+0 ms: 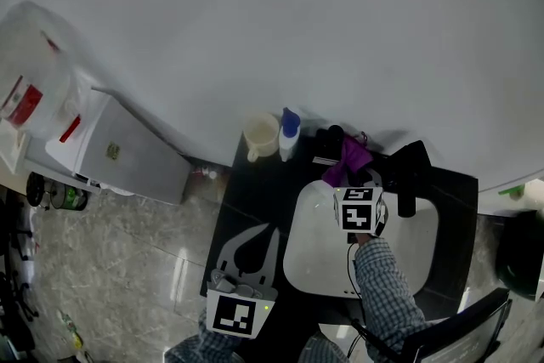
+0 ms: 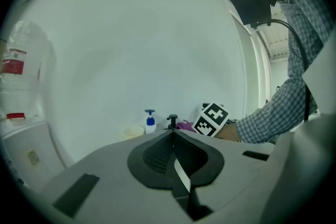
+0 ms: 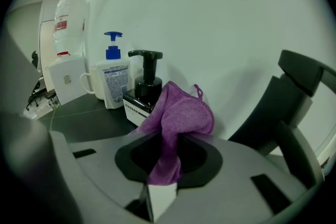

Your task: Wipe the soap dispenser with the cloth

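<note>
Far left: a clear water bottle (image 1: 34, 55) with red labels standing on a white cabinet (image 1: 127, 157), off the black table (image 1: 246, 191). Lower left: the left gripper (image 1: 253, 244), held low over the table's near edge and well apart from the bottles; in the left gripper view (image 2: 172, 136) its jaws are pressed together with nothing between them. Along the back of the table, by the white wall, from left to right: a cream mug (image 3: 89, 84), a white bottle with a blue pump (image 3: 114, 78) touching or just beside the mug, and the black soap dispenser (image 3: 147, 81), which stands upright just beside the white bottle. Right of the dispenser: the purple cloth (image 3: 181, 118), bunched and rising between the closed jaws of the right gripper (image 3: 164, 168), which clamp its lower fold; its upper mass covers the dispenser's lower right corner in the right gripper view, though actual contact cannot be told. A checked sleeve (image 1: 387, 285) leads to the right gripper. Far right: a black angular object (image 3: 294, 97) near the wall
</note>
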{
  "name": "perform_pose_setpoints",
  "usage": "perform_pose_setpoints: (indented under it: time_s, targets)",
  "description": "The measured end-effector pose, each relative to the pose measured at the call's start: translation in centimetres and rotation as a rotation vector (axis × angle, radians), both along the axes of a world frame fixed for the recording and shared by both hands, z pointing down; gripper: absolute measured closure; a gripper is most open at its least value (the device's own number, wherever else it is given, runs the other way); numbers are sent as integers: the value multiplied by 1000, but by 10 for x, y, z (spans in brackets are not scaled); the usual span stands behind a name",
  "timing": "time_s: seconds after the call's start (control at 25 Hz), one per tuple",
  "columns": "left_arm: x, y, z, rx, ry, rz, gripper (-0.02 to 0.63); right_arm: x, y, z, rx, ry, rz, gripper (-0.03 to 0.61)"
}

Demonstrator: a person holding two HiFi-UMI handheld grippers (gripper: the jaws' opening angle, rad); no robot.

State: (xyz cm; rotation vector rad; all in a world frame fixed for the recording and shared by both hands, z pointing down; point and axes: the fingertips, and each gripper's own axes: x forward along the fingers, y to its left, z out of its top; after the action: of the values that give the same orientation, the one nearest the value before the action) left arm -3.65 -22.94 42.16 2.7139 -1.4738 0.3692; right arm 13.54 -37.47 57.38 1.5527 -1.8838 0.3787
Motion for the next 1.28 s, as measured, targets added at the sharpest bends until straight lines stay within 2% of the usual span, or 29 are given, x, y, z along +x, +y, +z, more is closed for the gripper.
perform_pose_setpoints:
  time_s: [0.2,0.48,0.76,0.96,1.2,1.28]
  targets:
    - [-4,4,-2,-14,50,-26,612,6,8,-6,6,33,2,499]
    - [-7,6,-18,24,34,1,612,3,44,-51,88,11,-15,499]
    - [-16,18,-34,44,72,5,612,-4,99,-110,216,-139,65,499]
    - [-14,32,-35,47,58,55,612,-6,142,-142,271,-227,157,499]
    - [-9,52,-25,13,39,117,612,1,183,-155,307,-236,242,499]
    - [-6,56,-28,32,60,132,612,3,194,-157,316,-234,262,499]
